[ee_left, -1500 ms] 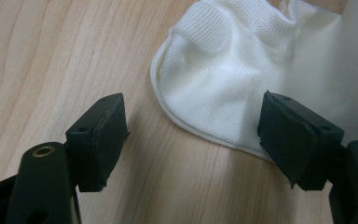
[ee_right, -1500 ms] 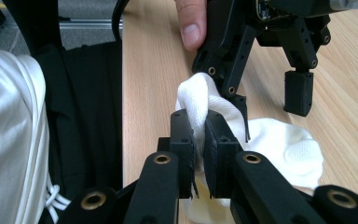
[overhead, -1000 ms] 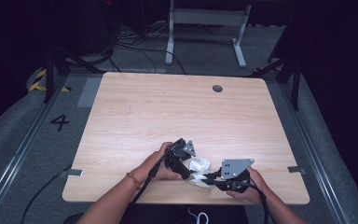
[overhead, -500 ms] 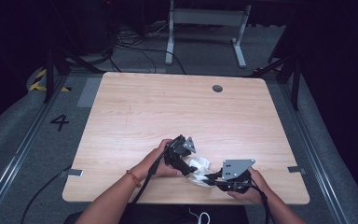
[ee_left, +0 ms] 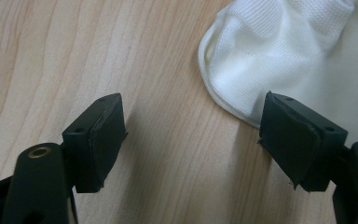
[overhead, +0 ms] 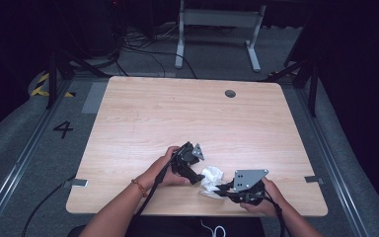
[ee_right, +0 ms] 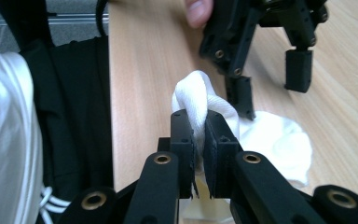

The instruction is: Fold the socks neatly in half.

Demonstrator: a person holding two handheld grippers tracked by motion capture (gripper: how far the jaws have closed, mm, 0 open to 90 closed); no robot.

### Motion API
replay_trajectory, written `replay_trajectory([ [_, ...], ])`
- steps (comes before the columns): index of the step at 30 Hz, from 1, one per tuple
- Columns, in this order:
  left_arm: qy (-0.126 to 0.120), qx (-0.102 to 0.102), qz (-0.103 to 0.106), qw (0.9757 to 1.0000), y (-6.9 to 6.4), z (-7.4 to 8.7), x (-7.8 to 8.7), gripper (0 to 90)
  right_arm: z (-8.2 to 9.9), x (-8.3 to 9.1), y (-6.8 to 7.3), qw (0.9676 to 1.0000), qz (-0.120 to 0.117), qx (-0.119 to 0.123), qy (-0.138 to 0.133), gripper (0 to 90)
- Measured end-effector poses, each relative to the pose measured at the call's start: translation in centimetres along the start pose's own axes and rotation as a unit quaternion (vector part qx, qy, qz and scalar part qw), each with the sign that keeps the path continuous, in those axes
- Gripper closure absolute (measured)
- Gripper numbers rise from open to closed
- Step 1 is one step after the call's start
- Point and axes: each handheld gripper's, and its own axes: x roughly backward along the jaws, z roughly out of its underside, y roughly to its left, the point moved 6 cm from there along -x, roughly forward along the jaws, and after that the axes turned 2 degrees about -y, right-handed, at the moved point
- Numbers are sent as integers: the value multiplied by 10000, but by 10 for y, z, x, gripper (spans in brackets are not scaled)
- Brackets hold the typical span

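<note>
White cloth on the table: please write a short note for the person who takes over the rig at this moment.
Right gripper: shut on a fold of the white cloth, pinching it between its pads.
Left gripper: open, nothing between the jaws, hovering over the wood with one jaw at the cloth's hemmed edge.
Cloth: crumpled, at the near edge of the table, between the two grippers.
Done: one side is gripped.
Left: probably close the left gripper on the hem, then spread or fold the cloth.
</note>
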Motion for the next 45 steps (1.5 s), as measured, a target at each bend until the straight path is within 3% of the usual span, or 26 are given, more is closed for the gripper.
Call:
replay_trajectory([
  [5, -18, -37, 19, 10000, 0, 0, 0, 227, -2, -4, -10, 10000, 84, -35, 30, 837],
  [11, 5, -94, 12, 10000, 0, 0, 0, 230, 4, -10, -31, 9983, 384, -428, 88, 836],
  [18, -14, -156, 94, 9998, 1, -1, 0, 244, 11, -21, -45, 9959, 566, -618, 336, 835],
  [24, -4, -141, 88, 9999, 1, 0, 1, 250, 19, -32, -55, 9935, 453, -879, 565, 833],
  [27, 92, -180, -4, 9998, 2, 1, 6, 311, 20, -33, -57, 9927, 425, -945, 611, 832],
  [30, -256, -34, 91, 9996, -1, -1, 20, 331, 21, -35, -59, 9921, 400, -1005, 640, 829],
  [32, -461, -142, 79, 9988, -7, -5, 33, 348, 22, -36, -59, 9920, 379, -1024, 632, 829],
  [35, -658, -287, 260, 9971, -22, -7, 43, 380, 22, -36, -59, 9919, 397, -1042, 610, 829],
  [37, -452, -352, 226, 9981, -35, -4, 37, 423, 23, -35, -61, 9912, 421, -1132, 534, 828],
  [38, -452, -352, 226, 9981, -35, -4, 37, 450, 23, -35, -61, 9912, 421, -1132, 534, 828],
  [40, -390, -220, 381, 9983, -39, -2, 27, 458, 24, -34, -62, 9909, 467, -1172, 475, 828],
  [43, -71, -251, 103, 9996, -36, 2, 14, 470, 24, -34, -64, 9898, 477, -1285, 387, 796],
  [45, -77, -122, 101, 9998, -34, 2, 8, 469, 24, -34, -65, 9894, 535, -1294, 376, 791],
])
